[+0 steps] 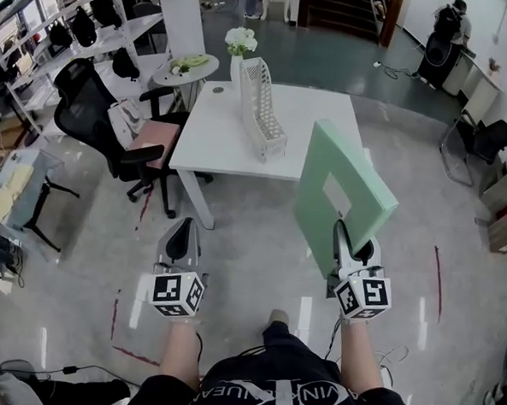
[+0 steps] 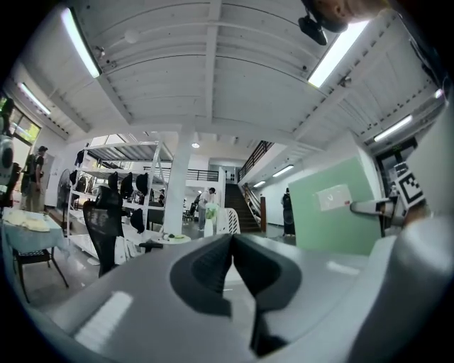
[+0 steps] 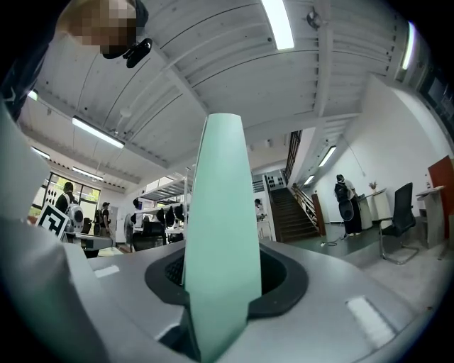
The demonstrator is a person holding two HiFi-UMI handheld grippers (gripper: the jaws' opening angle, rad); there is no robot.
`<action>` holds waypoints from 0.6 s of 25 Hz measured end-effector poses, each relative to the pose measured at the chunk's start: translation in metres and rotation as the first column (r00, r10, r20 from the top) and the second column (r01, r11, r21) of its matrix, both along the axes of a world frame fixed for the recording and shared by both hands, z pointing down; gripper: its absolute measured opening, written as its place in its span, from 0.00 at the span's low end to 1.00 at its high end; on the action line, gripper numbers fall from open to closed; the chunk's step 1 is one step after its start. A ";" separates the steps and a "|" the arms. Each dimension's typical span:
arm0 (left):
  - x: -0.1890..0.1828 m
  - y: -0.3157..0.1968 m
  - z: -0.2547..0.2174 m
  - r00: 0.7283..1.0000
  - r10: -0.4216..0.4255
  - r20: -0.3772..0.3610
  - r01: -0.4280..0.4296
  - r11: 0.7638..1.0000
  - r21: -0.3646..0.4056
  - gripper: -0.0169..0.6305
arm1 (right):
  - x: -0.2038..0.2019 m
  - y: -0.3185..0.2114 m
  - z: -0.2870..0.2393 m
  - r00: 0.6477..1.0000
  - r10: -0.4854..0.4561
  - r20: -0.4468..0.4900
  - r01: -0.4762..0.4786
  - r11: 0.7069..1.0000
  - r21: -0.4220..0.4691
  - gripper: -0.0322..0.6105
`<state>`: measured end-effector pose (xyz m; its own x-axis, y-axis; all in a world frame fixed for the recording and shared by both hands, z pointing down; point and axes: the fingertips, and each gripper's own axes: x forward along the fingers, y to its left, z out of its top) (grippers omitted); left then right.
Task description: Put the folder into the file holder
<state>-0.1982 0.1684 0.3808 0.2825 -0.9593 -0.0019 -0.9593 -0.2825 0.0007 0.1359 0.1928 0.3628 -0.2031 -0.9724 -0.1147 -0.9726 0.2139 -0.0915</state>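
Pinching the slab-like mint-green folder point(image 1: 344, 187) is the right gripper point(image 1: 348, 239); left gripper point(image 1: 180, 236) jaws meet empty.

A white table point(image 1: 319, 116) stands well ahead of the left tongs point(image 1: 182, 227) and the right tongs point(image 1: 346, 235). Flowers point(image 1: 240, 40) sit at its far left corner, with a round table point(image 1: 193, 68) just beside. Ahead and left of the left tongs are a black chair point(image 1: 88, 110) and a pink-seated chair point(image 1: 157, 138). Far ahead of the right tongs are stairs point(image 1: 338, 10). Further right are a person point(image 1: 444, 33), a dark chair point(image 1: 487, 139) and boxes point(image 1: 505, 226). Red tape point(image 1: 438, 281) marks the floor right of the right tongs.
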 end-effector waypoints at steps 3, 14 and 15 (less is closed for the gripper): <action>0.007 -0.025 -0.001 1.000 -0.031 -0.003 0.031 1.000 -0.005 0.03 | 0.004 -0.031 -0.005 0.999 -0.035 -0.005 0.035 0.999 0.006 0.32; 0.051 -0.095 -0.003 0.996 -0.091 -0.024 0.092 0.995 0.035 0.03 | 0.034 -0.120 -0.011 0.991 -0.130 -0.029 0.131 0.991 0.035 0.32; 0.054 -0.097 0.000 0.996 -0.090 -0.019 0.091 0.995 0.031 0.03 | 0.035 -0.124 -0.010 0.990 -0.135 -0.027 0.136 0.990 0.035 0.32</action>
<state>-0.1442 0.0719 0.3804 0.1942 -0.9803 -0.0372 -0.9808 -0.1947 0.0104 0.1705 0.0684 0.3533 -0.3363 -0.9308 -0.1429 -0.9361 0.3471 -0.0577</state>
